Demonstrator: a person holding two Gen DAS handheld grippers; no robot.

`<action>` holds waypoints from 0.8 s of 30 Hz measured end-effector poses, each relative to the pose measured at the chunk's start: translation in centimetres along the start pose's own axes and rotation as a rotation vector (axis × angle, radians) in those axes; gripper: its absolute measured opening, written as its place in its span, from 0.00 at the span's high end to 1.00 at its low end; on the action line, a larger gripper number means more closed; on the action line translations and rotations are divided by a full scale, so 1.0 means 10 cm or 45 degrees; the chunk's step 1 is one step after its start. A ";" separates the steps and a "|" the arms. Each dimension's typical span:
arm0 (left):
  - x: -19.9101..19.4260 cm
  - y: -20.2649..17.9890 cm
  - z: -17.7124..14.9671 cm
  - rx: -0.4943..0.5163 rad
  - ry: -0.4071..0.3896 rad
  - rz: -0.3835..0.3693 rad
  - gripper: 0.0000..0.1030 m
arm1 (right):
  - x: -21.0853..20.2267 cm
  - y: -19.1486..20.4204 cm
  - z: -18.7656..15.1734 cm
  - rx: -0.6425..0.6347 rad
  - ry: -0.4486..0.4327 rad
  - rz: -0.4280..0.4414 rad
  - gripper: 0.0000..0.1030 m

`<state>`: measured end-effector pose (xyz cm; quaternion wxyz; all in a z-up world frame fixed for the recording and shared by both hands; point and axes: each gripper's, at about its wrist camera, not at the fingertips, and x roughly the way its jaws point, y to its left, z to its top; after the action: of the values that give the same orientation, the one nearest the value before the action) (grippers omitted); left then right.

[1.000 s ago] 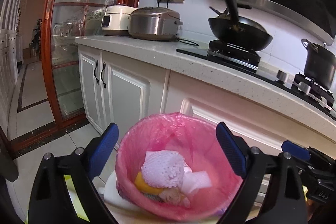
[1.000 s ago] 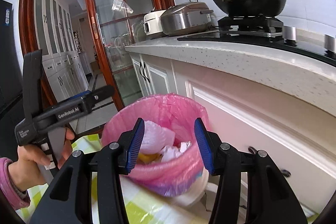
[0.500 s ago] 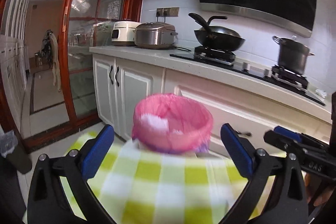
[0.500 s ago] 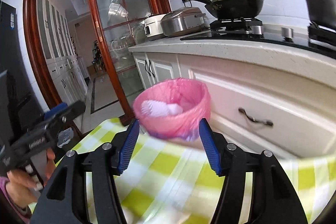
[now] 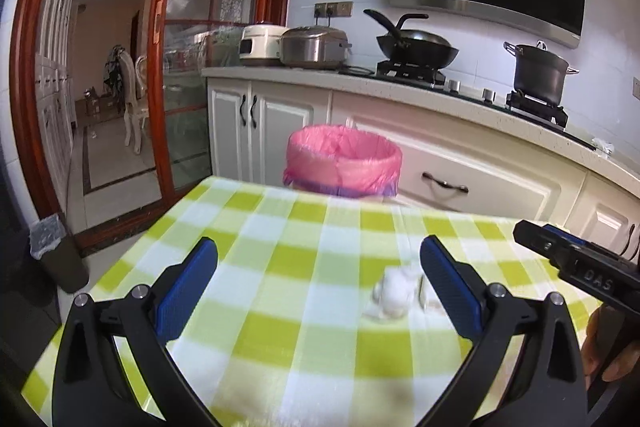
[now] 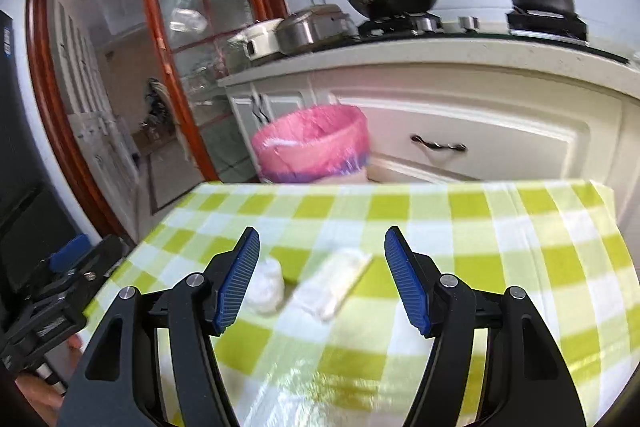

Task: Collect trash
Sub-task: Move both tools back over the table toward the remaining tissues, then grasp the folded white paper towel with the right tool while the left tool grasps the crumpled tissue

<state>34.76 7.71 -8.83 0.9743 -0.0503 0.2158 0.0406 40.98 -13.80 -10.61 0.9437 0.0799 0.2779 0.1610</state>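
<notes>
A second ago both my grippers hung right over the pink-lined bin (image 5: 344,161), close enough to see the trash inside; now I have drawn them back across the table and the bin stands beyond the far edge of the green checked tablecloth (image 5: 280,267), its contents out of sight. My left gripper (image 5: 318,283) stands at its widest with nothing between the pads. My right gripper (image 6: 322,279) was narrow over the bin and its jaws are opening now, with nothing pressed between them. New in view on the cloth are a crumpled white wad (image 6: 266,285) and a flat pale wrapper (image 6: 334,285), lying just beside each other. In the right wrist view the wad sits near my left-hand blue pad (image 6: 236,283) and the wrapper lies between the two pads, touching neither. In the left wrist view the wad (image 5: 394,293) is blurred, near the right-hand pad. Behind the bin run white cabinets (image 5: 460,163) under a counter with a black wok (image 5: 416,51), a dark pot (image 5: 540,71) and a steel cooker (image 5: 314,47). Nothing on the cloth stands between my fingers and the two scraps.
</notes>
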 end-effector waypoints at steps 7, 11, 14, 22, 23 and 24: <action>-0.11 0.05 -0.24 0.003 0.053 0.009 0.05 | 0.32 0.02 -0.16 -0.001 0.087 -0.112 0.39; -0.07 0.05 -0.29 0.043 0.055 0.020 0.05 | 0.51 0.06 -0.22 0.007 0.103 -0.154 0.39; 0.03 0.10 -0.28 0.034 0.062 0.031 0.05 | 0.64 0.07 -0.24 0.024 0.121 -0.172 0.39; 0.27 0.28 -0.25 -0.022 0.093 0.038 0.05 | 1.10 0.12 -0.24 0.051 0.255 -0.244 0.39; 0.28 0.28 -0.25 -0.020 0.095 0.038 0.05 | 1.12 0.12 -0.25 0.052 0.260 -0.245 0.39; 0.29 0.29 -0.25 -0.013 0.097 0.039 0.05 | 1.16 0.12 -0.25 0.055 0.274 -0.243 0.39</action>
<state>36.08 10.44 -12.57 0.9644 -0.0535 0.2532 0.0547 48.55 -8.44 -18.16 0.9174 0.0557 0.3873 0.0723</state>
